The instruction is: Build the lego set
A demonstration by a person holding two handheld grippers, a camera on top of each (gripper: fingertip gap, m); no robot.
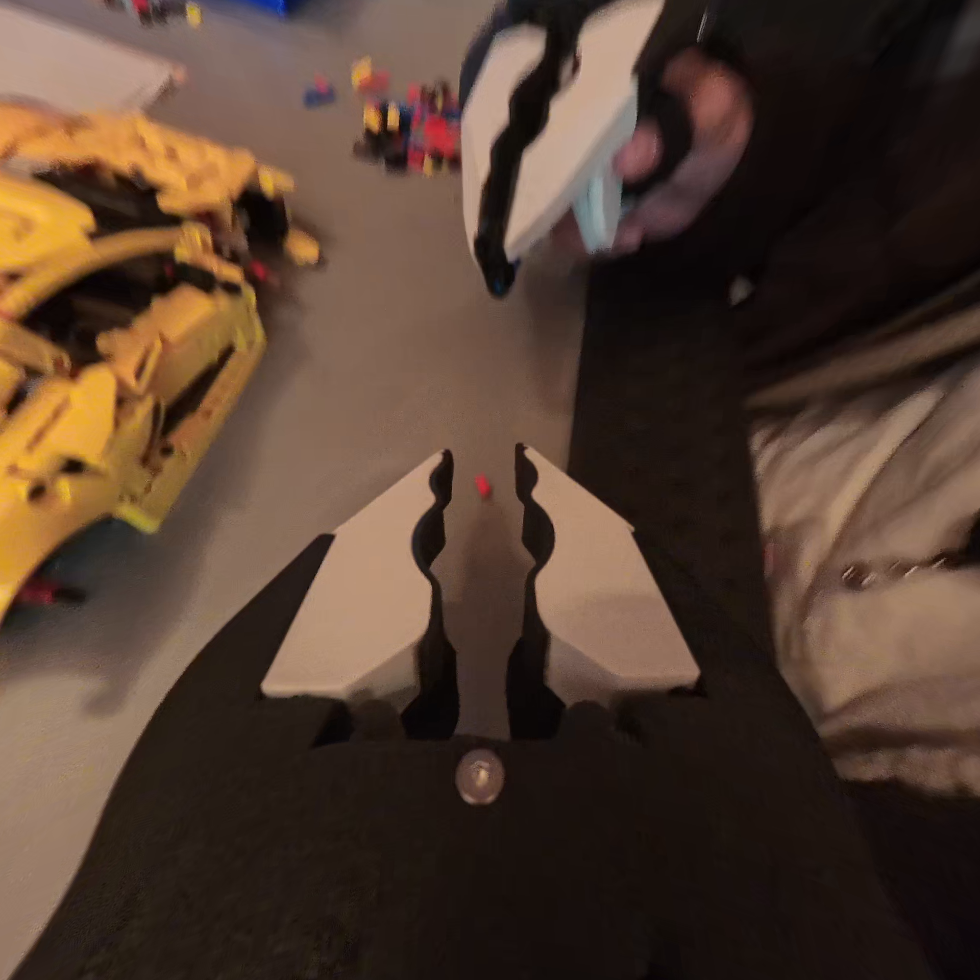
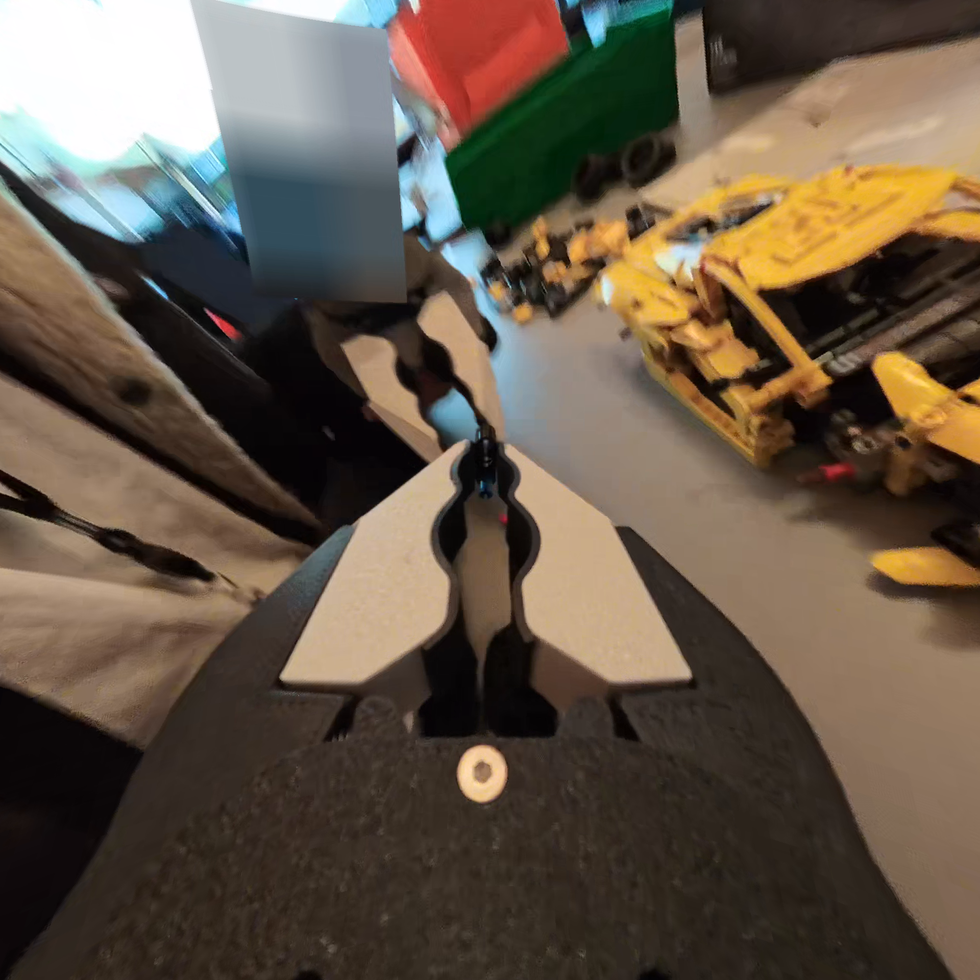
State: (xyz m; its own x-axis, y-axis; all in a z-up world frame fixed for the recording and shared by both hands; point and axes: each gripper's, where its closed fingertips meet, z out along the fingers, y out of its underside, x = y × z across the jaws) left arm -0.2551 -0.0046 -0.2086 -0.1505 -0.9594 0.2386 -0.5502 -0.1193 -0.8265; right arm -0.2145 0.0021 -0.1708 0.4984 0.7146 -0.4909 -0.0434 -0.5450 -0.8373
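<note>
Left gripper (image 1: 483, 457) was held with its jaws parted and nothing between them, low over the grey surface (image 1: 403, 339). A small red piece (image 1: 482, 485) was seen lying on the surface just beyond the fingertips, in line with the gap. To the left of this gripper, the yellow lego car (image 1: 122, 329) was set on the surface, only partly built. Ahead and slightly to the right, the right gripper (image 1: 496, 276) was held in a hand (image 1: 684, 154), tips pointed downward.

In the right wrist view, the right gripper (image 2: 483, 458) was closed on a small dark piece (image 2: 483, 472) with a blue end, pinched at the very tips. To its right the car (image 2: 785, 318) was seen, well apart. Loose yellow and black pieces (image 2: 551, 265) were scattered farther ahead, near a green bin (image 2: 562, 122).
</note>
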